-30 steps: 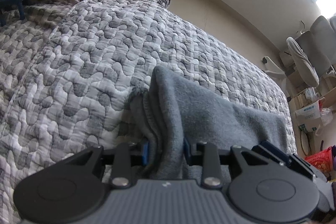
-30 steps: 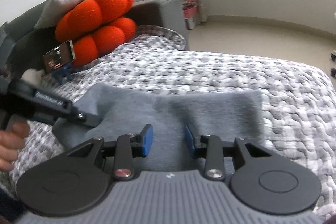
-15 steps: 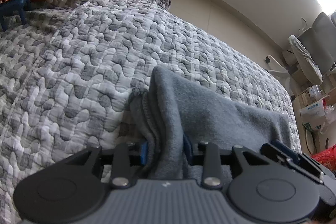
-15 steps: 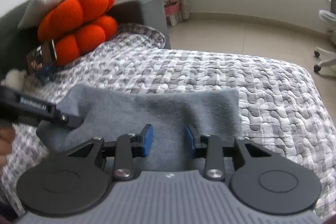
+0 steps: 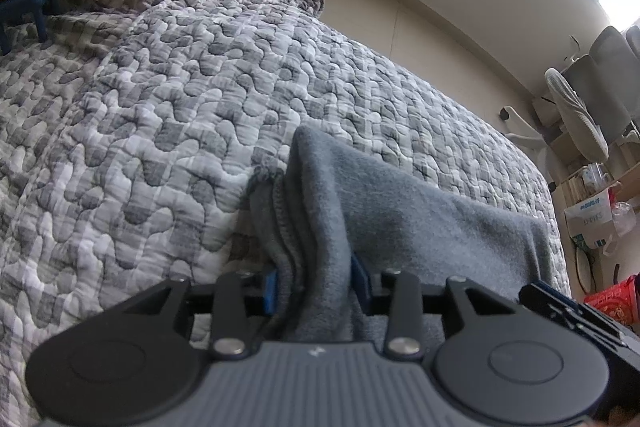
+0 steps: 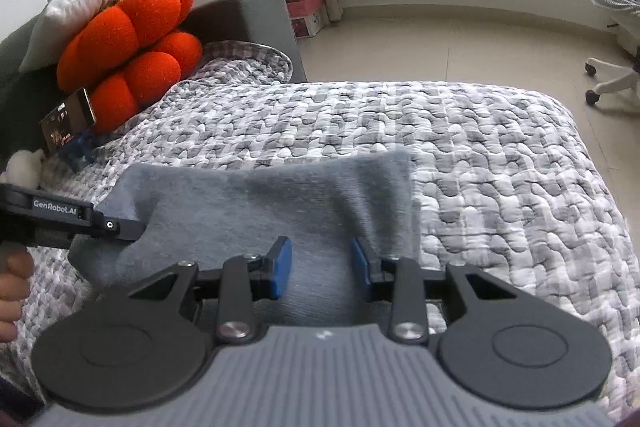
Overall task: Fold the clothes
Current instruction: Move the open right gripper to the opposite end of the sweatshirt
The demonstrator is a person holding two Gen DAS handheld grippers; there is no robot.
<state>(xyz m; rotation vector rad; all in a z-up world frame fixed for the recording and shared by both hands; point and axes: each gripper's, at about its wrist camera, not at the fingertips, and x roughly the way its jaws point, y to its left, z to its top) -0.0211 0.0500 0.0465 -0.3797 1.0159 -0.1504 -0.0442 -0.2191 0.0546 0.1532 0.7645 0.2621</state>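
1. Quilted grey bedspread point(image 6: 500, 163) covers the bed, orange cushions point(image 6: 132, 47) at its head.
2. Left gripper point(image 5: 314, 283) is clamped on the grey fleece garment's point(image 6: 280, 195) bunched left edge.
3. Right gripper point(image 6: 320, 269) hovers over the cloth, jaws apart.
4. Risk: layers may slip and skew the fold if only the left side lifts.

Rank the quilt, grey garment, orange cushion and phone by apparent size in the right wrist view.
1. quilt
2. grey garment
3. orange cushion
4. phone
The garment lies nearer the camera than the cushion, so their order is unsure.
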